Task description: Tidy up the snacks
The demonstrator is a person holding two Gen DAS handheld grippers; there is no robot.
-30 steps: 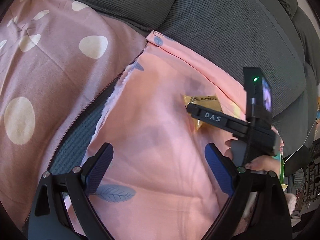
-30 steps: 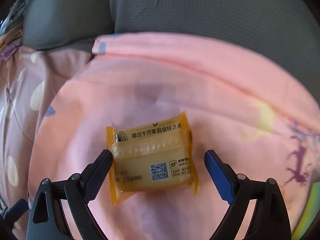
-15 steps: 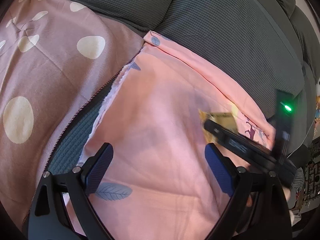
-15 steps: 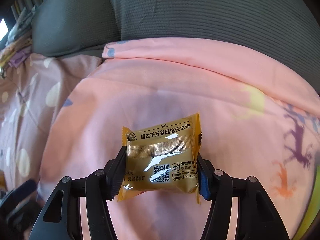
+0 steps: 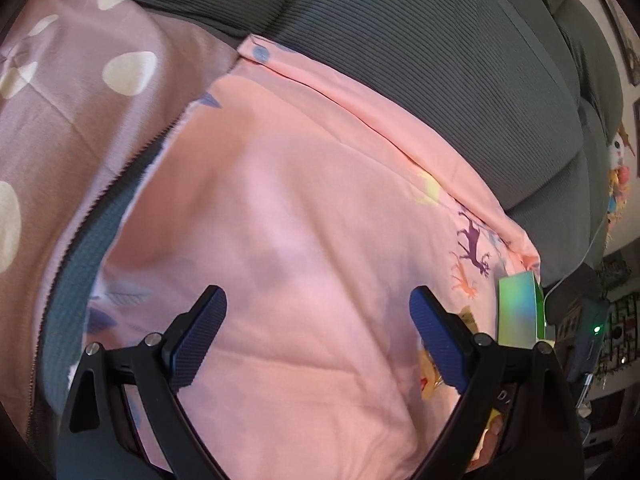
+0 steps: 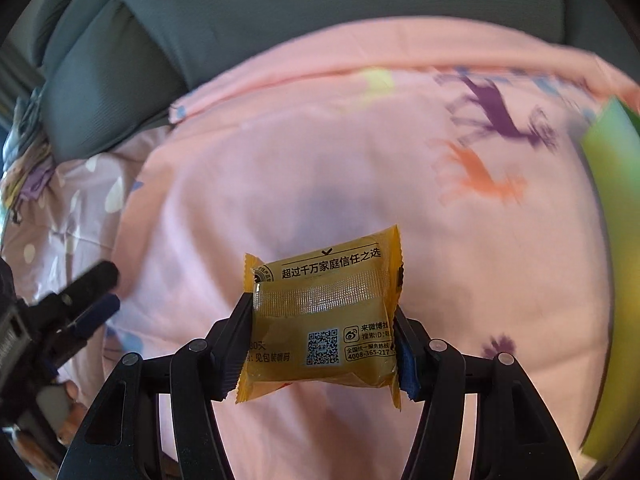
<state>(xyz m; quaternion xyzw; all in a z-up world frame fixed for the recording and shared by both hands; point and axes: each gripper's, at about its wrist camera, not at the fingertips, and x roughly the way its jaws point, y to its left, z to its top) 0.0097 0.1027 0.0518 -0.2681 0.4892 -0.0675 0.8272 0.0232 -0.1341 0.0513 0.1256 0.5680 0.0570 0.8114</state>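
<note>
Pinching a yellow snack packet (image 6: 324, 320) by its two side edges, the right gripper (image 6: 324, 338) is holding it clear above the pink blanket (image 6: 320, 168), lower centre of frame, probably for carrying to the green box (image 6: 612, 240) at right. The left gripper (image 5: 316, 340) is hanging wide open, empty.

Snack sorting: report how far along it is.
Done: the yellow snack packet is lifted off the pink blanket. In hand: the right gripper clamps it by both sides. Left: placing it, possibly in the green box; the left gripper is open, empty.
</note>
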